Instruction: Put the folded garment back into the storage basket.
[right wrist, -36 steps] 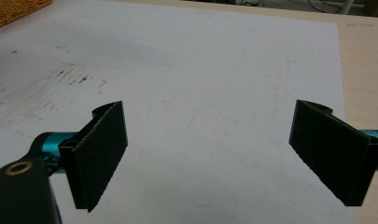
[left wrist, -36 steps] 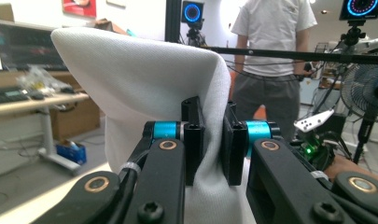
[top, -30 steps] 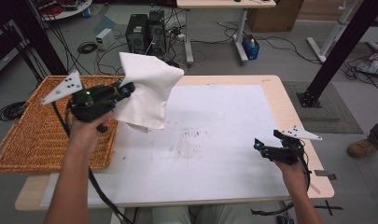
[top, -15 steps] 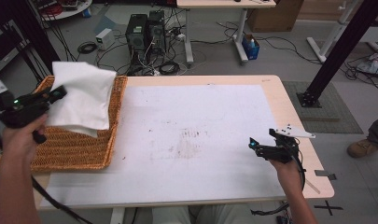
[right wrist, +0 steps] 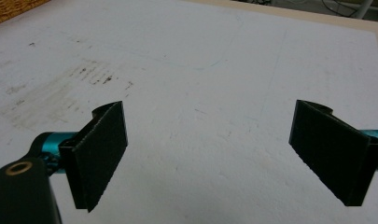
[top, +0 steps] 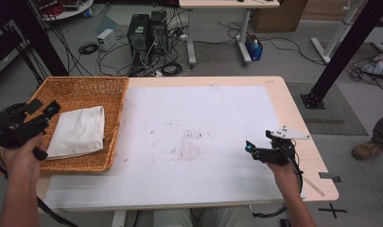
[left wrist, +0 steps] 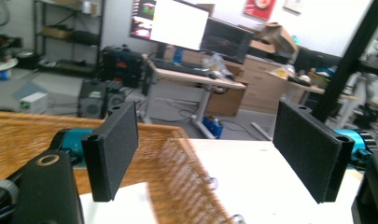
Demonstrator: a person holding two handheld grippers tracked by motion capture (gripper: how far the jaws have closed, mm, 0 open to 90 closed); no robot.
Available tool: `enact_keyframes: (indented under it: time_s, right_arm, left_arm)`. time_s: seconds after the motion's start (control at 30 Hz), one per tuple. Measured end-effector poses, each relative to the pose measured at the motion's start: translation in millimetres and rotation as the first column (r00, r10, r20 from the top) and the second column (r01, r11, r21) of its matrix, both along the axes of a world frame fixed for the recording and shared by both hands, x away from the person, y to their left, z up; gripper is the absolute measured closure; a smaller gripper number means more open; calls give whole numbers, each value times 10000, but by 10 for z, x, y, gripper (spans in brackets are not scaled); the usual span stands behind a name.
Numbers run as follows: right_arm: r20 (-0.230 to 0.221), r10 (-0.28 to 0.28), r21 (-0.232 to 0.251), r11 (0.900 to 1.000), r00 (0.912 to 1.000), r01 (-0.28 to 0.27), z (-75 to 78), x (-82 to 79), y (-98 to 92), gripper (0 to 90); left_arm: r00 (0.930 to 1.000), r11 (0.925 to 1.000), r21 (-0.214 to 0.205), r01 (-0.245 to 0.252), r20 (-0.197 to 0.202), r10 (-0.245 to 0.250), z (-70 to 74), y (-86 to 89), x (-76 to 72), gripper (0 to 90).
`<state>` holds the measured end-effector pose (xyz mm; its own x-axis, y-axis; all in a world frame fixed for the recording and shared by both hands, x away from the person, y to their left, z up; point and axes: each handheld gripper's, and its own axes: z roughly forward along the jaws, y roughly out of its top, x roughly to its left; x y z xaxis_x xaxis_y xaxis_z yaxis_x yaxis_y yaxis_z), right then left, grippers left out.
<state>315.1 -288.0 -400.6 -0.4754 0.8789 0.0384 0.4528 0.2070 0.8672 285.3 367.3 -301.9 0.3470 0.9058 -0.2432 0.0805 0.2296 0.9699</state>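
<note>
Left gripper (top: 47, 111) has just been opening, jaws spread and empty, cloth (top: 80, 132) lying in the basket (top: 85, 87); back straight out. Right gripper (top: 249, 147) idling, spread.

Soft matt white cloth (top: 79, 131) lies in a rough woven wicker basket (top: 114, 99) beside a scuffed matt white table mat (top: 198, 118).

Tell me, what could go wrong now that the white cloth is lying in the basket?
The left gripper, whose fingers have just been opening with nothing between them, hangs over the wicker basket; pulling back carelessly could knock the rim and shift it. The folded white cloth lies close to the basket's right wall, so a bump might loosen its fold. The left gripper's cable could also snag the weave.
</note>
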Motion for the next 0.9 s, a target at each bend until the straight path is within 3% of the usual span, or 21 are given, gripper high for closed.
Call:
enact_keyframes:
  time_s: [0.2, 0.43, 0.53, 0.7, 0.77, 0.83, 0.9]
  right_arm:
    - [18, 111, 79, 9999, 9999, -111, 2, 1, 31, 110]
    - [159, 218, 382, 9990, 9996, -224, 51, -51, 43, 110]
    - [230, 202, 374, 9991, 9995, -211, 57, -71, 29, 110]
    - [270, 98, 458, 9989, 9996, -111, 21, -104, -4, 110]
    - [237, 117, 433, 9990, 9997, -127, 5, -106, -10, 110]
    - [221, 121, 460, 9989, 9997, -131, 4, -107, -14, 110]
    - [268, 139, 478, 9987, 9995, -152, 11, -106, -18, 110]
  left_arm:
    - [9964, 9967, 144, 804, 259, -808, 25, -486, 111, 224]
    - [9869, 9861, 543, 1572, 271, -1588, 1, -974, 216, 224]
    - [9803, 9776, 785, 1953, 136, -1969, -51, -1164, 245, 224]
    - [9729, 9700, 824, 2288, 137, -2306, -168, -1429, 274, 224]
    - [9683, 9645, 905, 2482, 67, -2498, -211, -1523, 302, 224]
    - [9616, 9535, 1258, 2740, -182, -2739, -252, -1641, 341, 224]
    - [9583, 9490, 1335, 2855, -291, -2842, -277, -1719, 363, 224]
